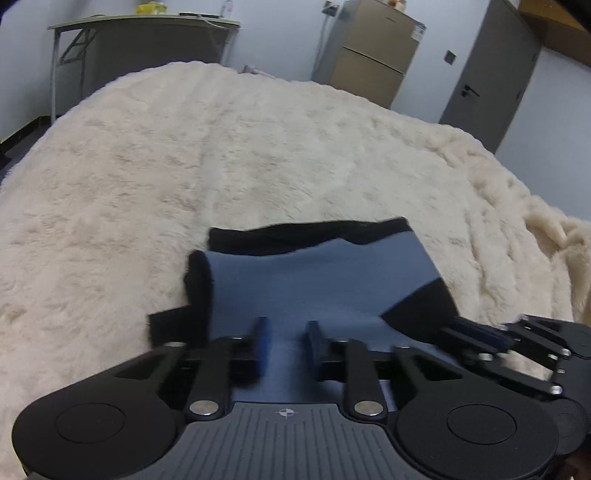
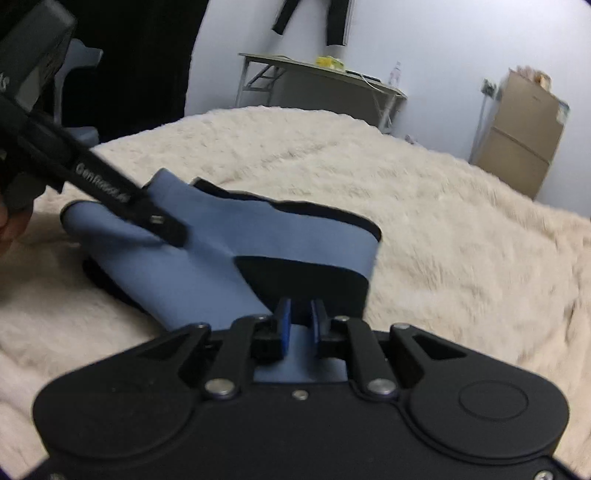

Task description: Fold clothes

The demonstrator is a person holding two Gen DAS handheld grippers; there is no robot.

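A: Looking through the left wrist camera, I see the left hand-held gripper (image 1: 286, 343) above a blue and black garment (image 1: 317, 280). Its two blue pads have a gap between them, and blue cloth shows in that gap. I cannot tell if the pads pinch it.

B: The right wrist camera helps only a little. There the left hand-held gripper (image 2: 166, 229) comes in from the upper left, and its tip lies on the blue cloth, where a raised fold is. The picture is blurred, so I cannot tell if it grips.

A: And the right hand-held gripper (image 2: 298, 325)?

B: Its pads also stand a little apart, with blue cloth visible between and below them, at the near edge of the garment (image 2: 229, 266). If it grips is also not clear. The left camera shows only a blurred side of the right hand-held gripper (image 1: 476, 332) at the right side of the garment.

A: Where does the garment lie?

B: On a bed with a fluffy cream blanket (image 1: 221, 155), near the front edge of the bed, close to both cameras.

A: My view shows a grey door (image 1: 491, 70) and a fridge (image 1: 369, 51) behind the bed.

B: Mine has the fridge (image 2: 521, 129) too, but not the door. It shows a part of a hand (image 2: 11, 225) at the left edge, and dark clothes (image 2: 314, 18) hanging on the wall.
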